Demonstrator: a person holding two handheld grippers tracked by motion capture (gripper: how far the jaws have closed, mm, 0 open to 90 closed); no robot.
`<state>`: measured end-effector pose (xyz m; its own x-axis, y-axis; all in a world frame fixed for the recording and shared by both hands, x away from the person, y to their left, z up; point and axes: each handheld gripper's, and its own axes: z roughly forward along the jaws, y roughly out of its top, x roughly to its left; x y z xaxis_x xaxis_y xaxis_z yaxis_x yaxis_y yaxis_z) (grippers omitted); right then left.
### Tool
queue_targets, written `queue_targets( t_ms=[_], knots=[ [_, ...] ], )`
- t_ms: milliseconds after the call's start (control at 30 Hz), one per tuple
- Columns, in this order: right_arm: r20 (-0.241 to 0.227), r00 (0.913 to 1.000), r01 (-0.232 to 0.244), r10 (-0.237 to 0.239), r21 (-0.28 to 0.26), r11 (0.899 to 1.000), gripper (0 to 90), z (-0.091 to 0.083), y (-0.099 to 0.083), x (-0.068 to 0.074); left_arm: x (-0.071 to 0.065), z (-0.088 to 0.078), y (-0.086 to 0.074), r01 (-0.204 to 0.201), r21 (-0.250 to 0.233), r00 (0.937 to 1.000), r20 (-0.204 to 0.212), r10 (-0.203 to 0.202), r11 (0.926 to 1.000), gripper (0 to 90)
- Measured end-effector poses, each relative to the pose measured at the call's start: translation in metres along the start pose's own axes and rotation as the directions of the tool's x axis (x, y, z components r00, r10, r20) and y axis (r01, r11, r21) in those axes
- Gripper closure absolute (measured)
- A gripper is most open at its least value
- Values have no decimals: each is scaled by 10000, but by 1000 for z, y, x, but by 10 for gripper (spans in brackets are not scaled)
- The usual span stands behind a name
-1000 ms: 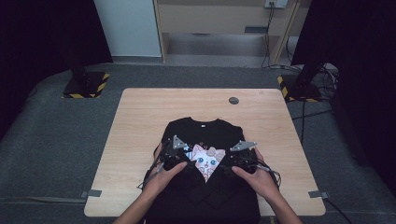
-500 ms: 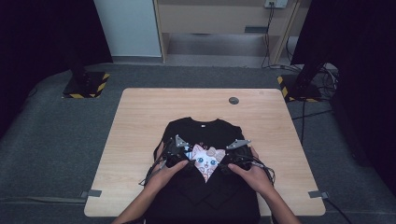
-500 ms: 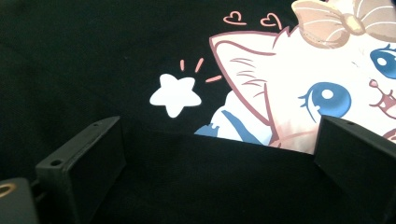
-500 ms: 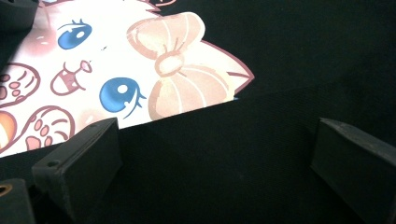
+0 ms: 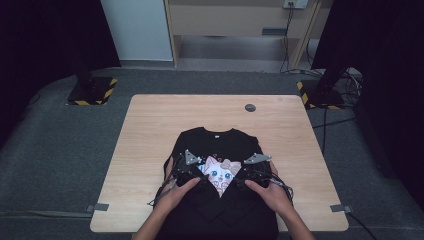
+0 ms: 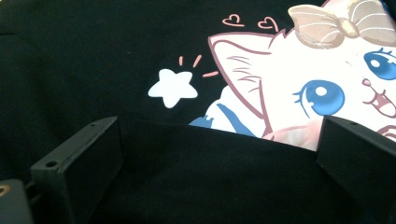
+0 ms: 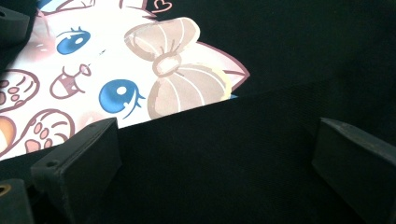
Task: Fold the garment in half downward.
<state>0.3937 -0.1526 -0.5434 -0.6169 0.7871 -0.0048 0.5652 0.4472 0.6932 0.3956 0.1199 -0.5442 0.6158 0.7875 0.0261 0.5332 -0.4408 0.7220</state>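
Black T-shirt [image 5: 220,150] with a white cat print [image 5: 219,172] lies flat on the wooden surface [image 5: 150,130], near its front edge and roughly centred, collar pointing away from us. Its lower part is folded up over the print in two slanted flaps, so the cat shows as a downward-pointing wedge between them.

We hold our left claw [image 5: 192,172] on the left flap, just beside the cat's ear. In the left gripper view its jaws stand wide apart with the dark folded edge [image 6: 224,135] running between them; past that edge we see a white star [image 6: 172,88], two small hearts and the cat's blue eye.

Our right claw [image 5: 250,172] rests on the right flap, just beside the cat's bow. In the right gripper view its jaws are spread as well, nothing pinched between them, with the fold edge [image 7: 210,109] crossing in front and the beige bow [image 7: 177,65] beyond it.

A small dark round disc [image 5: 250,107] sits near the far edge of the surface, well apart from the shirt.
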Motion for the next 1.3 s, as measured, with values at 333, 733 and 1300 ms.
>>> queue_targets(
  t_ms=[333, 733, 1300],
  knots=[
    [-96, 9999, 123, -123, 18, 9999, 22, -5, -5, 7, -5, -6, -5, -16, 32, 10000, 28, 16, 10000, 0],
    [-123, 9998, 147, -146, 2, 9999, 22, -10, -11, 13, -9, -11, -10, -60, 29, 10000, 35, 60, 10000, 0],
    [-336, 9985, 451, -433, 555, 9974, 4, -6, 0, 17, -10, -7, 4, 2, 232, 10000, 96, -5, 9997, 3]
  ],
)
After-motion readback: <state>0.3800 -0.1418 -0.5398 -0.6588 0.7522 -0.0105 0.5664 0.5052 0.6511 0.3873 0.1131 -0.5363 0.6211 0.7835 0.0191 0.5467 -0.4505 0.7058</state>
